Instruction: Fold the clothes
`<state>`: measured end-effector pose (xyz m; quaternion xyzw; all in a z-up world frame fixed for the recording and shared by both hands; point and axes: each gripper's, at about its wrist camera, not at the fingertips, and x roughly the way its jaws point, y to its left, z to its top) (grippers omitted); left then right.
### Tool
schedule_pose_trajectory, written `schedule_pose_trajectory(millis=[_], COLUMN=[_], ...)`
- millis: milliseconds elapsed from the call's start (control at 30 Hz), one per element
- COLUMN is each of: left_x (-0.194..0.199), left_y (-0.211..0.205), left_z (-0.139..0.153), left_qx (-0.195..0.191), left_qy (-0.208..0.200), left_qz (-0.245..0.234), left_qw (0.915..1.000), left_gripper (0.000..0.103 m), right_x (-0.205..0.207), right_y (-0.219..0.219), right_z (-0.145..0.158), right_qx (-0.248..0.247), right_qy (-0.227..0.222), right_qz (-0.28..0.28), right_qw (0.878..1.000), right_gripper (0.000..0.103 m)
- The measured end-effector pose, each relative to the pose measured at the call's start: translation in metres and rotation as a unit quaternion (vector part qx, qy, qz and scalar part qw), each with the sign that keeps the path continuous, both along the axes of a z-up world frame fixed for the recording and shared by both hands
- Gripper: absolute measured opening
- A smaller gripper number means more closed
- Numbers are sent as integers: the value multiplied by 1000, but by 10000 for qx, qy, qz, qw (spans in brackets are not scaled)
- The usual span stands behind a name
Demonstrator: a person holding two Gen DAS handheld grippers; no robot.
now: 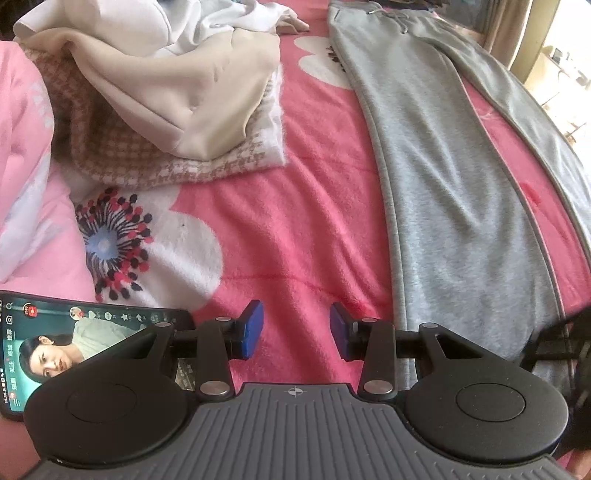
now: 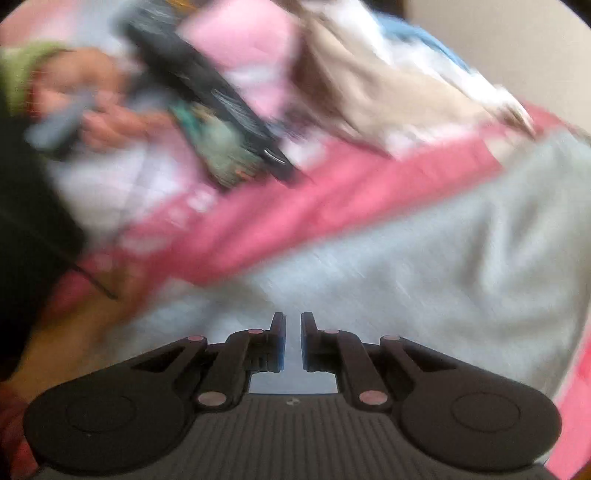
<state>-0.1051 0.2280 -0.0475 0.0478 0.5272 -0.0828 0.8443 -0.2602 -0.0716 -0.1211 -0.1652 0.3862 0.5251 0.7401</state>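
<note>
Lying flat on the pink blanket (image 1: 295, 229), grey sweatpants (image 1: 443, 166) sit right of the wide-open, empty left gripper (image 1: 296, 329); the right gripper (image 2: 293, 341), nearly closed and empty, hovers over them.

A pink fleece blanket (image 1: 295, 206) with white flower prints is spread over the bed; a smartphone (image 1: 55, 347) with a lit screen is laid on it at the near left; a curtain (image 1: 513, 29) is seen far right.

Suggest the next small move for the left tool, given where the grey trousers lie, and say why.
Probably shift the left tool rightward to the near edge of the grey trousers. It is open over bare pink blanket, holding nothing, while the trousers lie flat and unfolded just beside it. The right wrist view is too blurred to judge that grip.
</note>
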Motion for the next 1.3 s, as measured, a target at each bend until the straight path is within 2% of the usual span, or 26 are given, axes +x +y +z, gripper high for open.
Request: schedule_pose_trajectory(millis=[67,167,200,467,533,600,700,800,900,967,1033,1133,1200,1300], left_x=[0,1,1,0,-2,-4,-9,-12,-14,-15,-15,-12,-13,-16], left_y=[-1,-2,-3,-20,-26,-33,-46,-59,-73,-83,-92,-102,-103,-99], left_z=[1,2,2,10,9,7,6,5,3,1,-4,-17,-23,-29], left_qx=[11,35,41,152,125,96,154,133,129,146,202,261,298,349], left_qy=[-40,-70,-71,-250,-228,-205,-248,-299,-418,-530,-650,-551,-430,-232], left_qz=[-15,-55,-68,-426,-517,-634,-840,-1005,-1200,-1383,-1568,-1665,-1673,-1667], left_qw=[10000,10000,9999,9987,9983,9977,9960,9944,9918,9889,9853,9842,9845,9851], left_gripper=[39,39,40,41,41,41,41,43,44,46,46,46,46,46], right_x=[-29,-74,-74,-15,8,16,-6,-19,1,39,85,136,156,146], right_y=[11,28,26,-16,-30,-37,-35,-23,-23,-29,-45,-58,-64,-88], right_z=[-5,-13,-12,9,8,-2,-11,-19,-10,0,8,10,0,-15], right_qx=[67,167,205,522,364,90,-46,-37,179,509,871,989,928,858], right_qy=[257,640,713,1065,824,890,1202,1930,1929,1858,1801,1374,1436,1892], right_qz=[617,1536,1540,304,-297,-512,100,818,768,142,-749,-1669,-2094,-2167], right_qw=[9977,9859,9853,9925,9955,9947,9927,9778,9780,9812,9769,9713,9628,9539], right_gripper=[10,9,9,9,10,10,10,10,10,10,10,10,10,10])
